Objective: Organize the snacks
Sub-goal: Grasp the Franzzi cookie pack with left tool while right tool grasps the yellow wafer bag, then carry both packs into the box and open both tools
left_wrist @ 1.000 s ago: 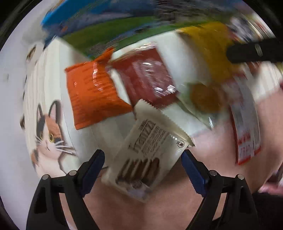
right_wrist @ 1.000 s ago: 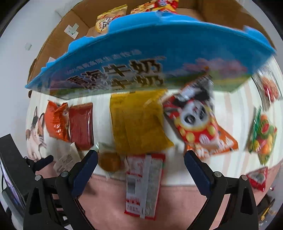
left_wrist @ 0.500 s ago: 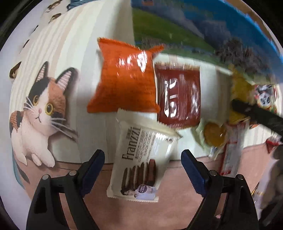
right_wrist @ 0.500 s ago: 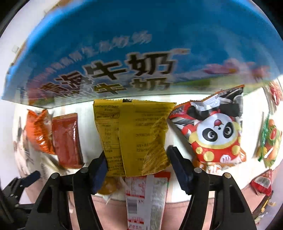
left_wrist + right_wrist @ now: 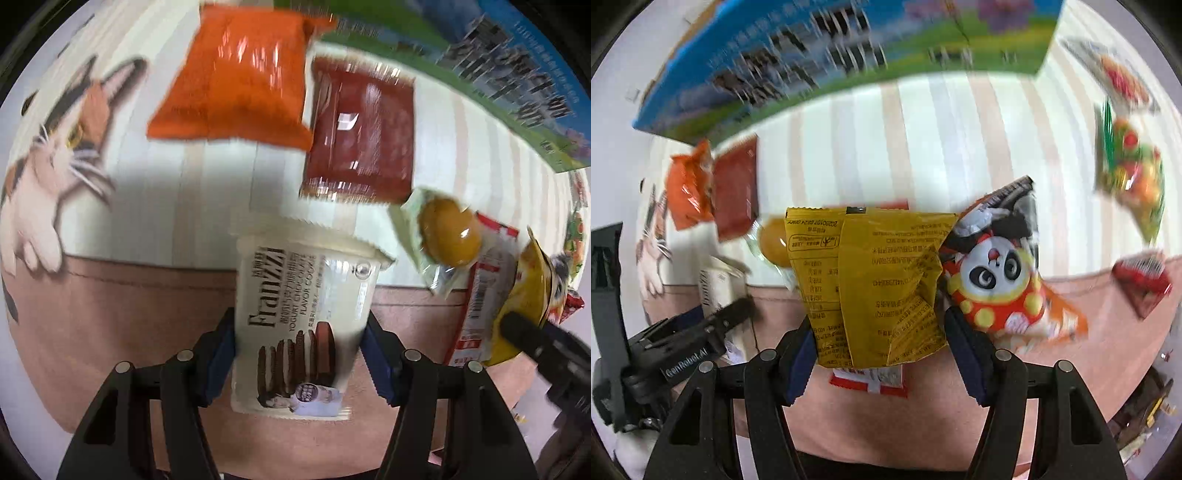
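Observation:
My left gripper (image 5: 301, 354) is shut on a white Franzzi cookie packet (image 5: 299, 314), its pads pressed on both sides. My right gripper (image 5: 881, 350) is shut on a yellow snack bag (image 5: 875, 280) and holds it above the table. The yellow bag also shows in the left wrist view (image 5: 517, 306), with the right gripper's finger below it. An orange packet (image 5: 240, 70), a dark red packet (image 5: 362, 133) and a clear-wrapped orange-brown pastry (image 5: 448, 232) lie on the striped cloth (image 5: 207, 184). A panda snack bag (image 5: 997, 273) lies right of the yellow bag.
A blue and green carton (image 5: 831, 55) stands at the back of the table. A red and white packet (image 5: 480, 295) lies by the cloth's pink border. A green fruit-print bag (image 5: 1130, 173) and a small red packet (image 5: 1141, 284) lie at the right.
My left gripper has moved onto the Franzzi packet and shut on it. My right gripper has shut on the yellow bag and drawn it back from the carton.

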`<state>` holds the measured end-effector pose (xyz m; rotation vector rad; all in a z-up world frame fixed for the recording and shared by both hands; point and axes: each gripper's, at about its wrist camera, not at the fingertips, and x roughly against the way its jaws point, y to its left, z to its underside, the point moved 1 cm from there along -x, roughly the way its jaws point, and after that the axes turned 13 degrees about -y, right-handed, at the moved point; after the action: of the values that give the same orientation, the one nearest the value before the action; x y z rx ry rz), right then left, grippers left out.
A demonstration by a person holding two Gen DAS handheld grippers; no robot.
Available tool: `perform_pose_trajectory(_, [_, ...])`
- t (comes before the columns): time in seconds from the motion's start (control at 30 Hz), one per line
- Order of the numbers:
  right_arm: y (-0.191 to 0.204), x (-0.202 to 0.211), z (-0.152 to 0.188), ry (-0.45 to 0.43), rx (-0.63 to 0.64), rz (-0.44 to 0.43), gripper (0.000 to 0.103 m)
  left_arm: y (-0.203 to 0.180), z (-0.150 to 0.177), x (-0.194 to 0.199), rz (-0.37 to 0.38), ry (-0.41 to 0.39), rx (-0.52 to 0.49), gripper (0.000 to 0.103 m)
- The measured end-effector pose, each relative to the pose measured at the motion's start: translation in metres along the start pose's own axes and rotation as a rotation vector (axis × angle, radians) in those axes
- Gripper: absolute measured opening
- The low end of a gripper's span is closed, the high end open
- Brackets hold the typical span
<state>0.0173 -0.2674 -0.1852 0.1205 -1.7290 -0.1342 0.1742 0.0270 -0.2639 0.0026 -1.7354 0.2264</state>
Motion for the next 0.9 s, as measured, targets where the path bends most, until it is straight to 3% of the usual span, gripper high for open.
perform_pose_trajectory(0.13, [-0.002,-0.008,0.008,0.013,-0.018,0.0,0.071,-0.002,0.007,-0.007,-0.01,-0.001,0.002,0.061])
perform_pose_trajectory(0.2, [-0.003,-0.012,0.008,0.031,-0.037,-0.012,0.081,-0.001,0.007,-0.007,-0.011,-0.002,0.006,0.061])
perform_pose_trajectory(0.37, [-0.007,-0.016,0.003,0.016,-0.072,-0.017,0.082,0.0,0.0,-0.003,-0.01,-0.018,0.015,0.06])
perform_pose_trajectory(0.43, [-0.001,-0.019,-0.002,0.003,-0.053,0.009,0.076,0.002,-0.009,0.006,-0.02,-0.037,0.016,0.058])
perform_pose_trajectory(0.47, [0.005,-0.019,-0.001,-0.015,-0.045,0.02,0.065,0.002,-0.012,0.01,-0.027,-0.048,0.012,0.058])
perform_pose_trajectory(0.53, [0.014,-0.021,-0.004,-0.037,-0.023,0.037,0.061,0.003,-0.012,0.021,-0.038,-0.074,0.012,0.058])
perform_pose_trajectory(0.73, [0.024,-0.007,0.006,-0.092,0.021,0.047,0.057,0.004,-0.014,0.049,0.005,-0.086,0.04,0.058])
perform_pose_trajectory(0.9, [0.026,0.024,0.007,-0.136,0.013,-0.026,0.057,-0.005,-0.02,0.084,0.047,-0.125,0.027,0.058])
